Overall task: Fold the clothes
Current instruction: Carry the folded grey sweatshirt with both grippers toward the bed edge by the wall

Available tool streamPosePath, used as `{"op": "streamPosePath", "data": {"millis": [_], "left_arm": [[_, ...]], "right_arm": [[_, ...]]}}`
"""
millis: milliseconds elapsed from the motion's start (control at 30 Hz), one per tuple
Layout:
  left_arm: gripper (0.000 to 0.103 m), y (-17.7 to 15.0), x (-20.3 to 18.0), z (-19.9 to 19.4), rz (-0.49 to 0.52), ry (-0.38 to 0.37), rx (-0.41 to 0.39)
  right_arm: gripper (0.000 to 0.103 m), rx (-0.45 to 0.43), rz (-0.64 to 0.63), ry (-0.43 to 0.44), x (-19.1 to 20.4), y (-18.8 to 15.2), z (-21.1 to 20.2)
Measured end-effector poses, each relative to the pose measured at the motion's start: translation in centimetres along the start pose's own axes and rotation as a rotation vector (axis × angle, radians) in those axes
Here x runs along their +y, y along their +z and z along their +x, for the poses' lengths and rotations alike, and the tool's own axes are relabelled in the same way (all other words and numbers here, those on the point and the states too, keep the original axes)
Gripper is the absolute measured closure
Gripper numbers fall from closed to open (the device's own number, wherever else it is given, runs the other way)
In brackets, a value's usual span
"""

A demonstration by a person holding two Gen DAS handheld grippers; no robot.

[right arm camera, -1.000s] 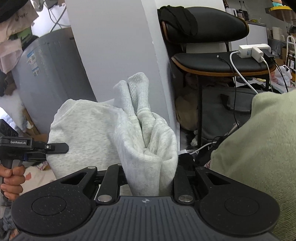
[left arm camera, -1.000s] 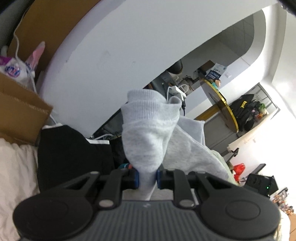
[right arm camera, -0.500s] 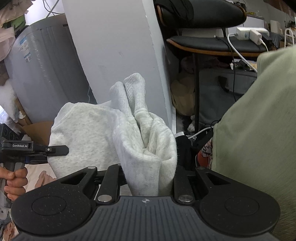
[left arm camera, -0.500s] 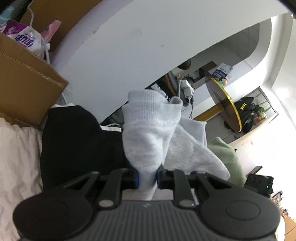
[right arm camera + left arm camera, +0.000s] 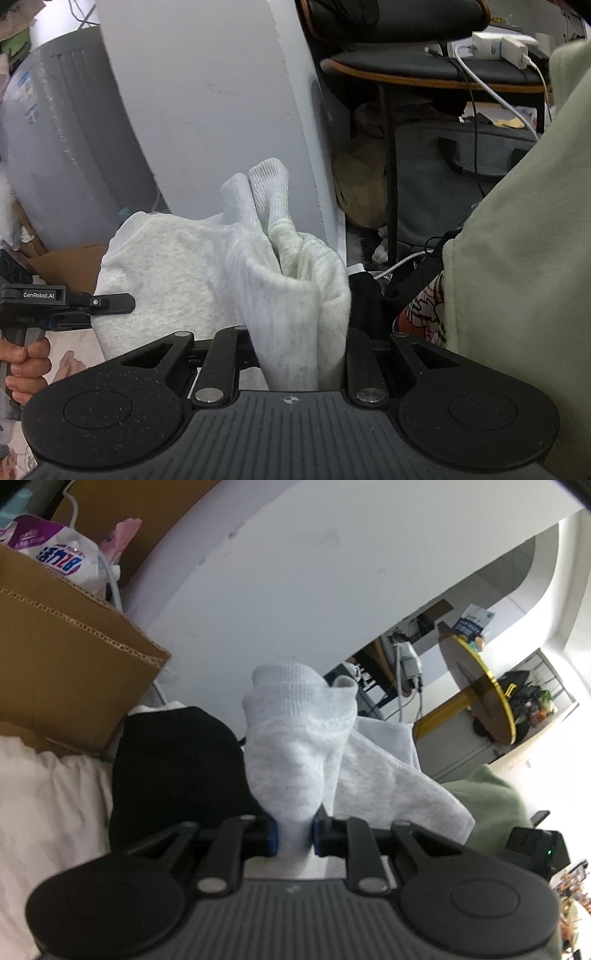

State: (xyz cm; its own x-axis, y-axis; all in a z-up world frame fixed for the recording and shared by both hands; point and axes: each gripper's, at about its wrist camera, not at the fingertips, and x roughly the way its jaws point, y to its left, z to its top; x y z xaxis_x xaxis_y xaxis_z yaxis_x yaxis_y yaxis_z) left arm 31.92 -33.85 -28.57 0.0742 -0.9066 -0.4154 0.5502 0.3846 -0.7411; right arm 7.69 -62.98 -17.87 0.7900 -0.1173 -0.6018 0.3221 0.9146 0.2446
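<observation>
Both tools have a grip on the same light grey sweatshirt (image 5: 295, 760), so it's basically hanging between them. The left tool (image 5: 294, 834) has its blue-tipped jaws pinched tight on a bunched bit of fabric, and the ribbed cuff (image 5: 299, 686) sticks straight up out of the jaws, right in front of the camera. The rest of the garment drapes off to the right of that tool.

From the right wrist view, the right tool (image 5: 299, 354) is clamped on a thick fold of the sweatshirt (image 5: 177, 273), with two ribbed cuff ends (image 5: 258, 195) poking up just beyond the jaws. The body of the sweatshirt spreads to the left, where the left tool (image 5: 110, 302) shows up at the edge of the cloth, held by a hand (image 5: 22, 365).

Around it: a black garment (image 5: 173, 768) just left of the left tool, a cardboard box (image 5: 62, 657) behind that, and something pale green (image 5: 517, 236) close on the right.
</observation>
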Motion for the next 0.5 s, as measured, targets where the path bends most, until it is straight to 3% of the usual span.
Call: {"op": "streamPosePath", "data": {"millis": [500], "left_arm": [[0.085,1.3,4.8,3.7,-0.052,0.048,-0.024]], "right_arm": [[0.082,0.069,-0.033,-0.061,-1.6,0.8,7.8]]}}
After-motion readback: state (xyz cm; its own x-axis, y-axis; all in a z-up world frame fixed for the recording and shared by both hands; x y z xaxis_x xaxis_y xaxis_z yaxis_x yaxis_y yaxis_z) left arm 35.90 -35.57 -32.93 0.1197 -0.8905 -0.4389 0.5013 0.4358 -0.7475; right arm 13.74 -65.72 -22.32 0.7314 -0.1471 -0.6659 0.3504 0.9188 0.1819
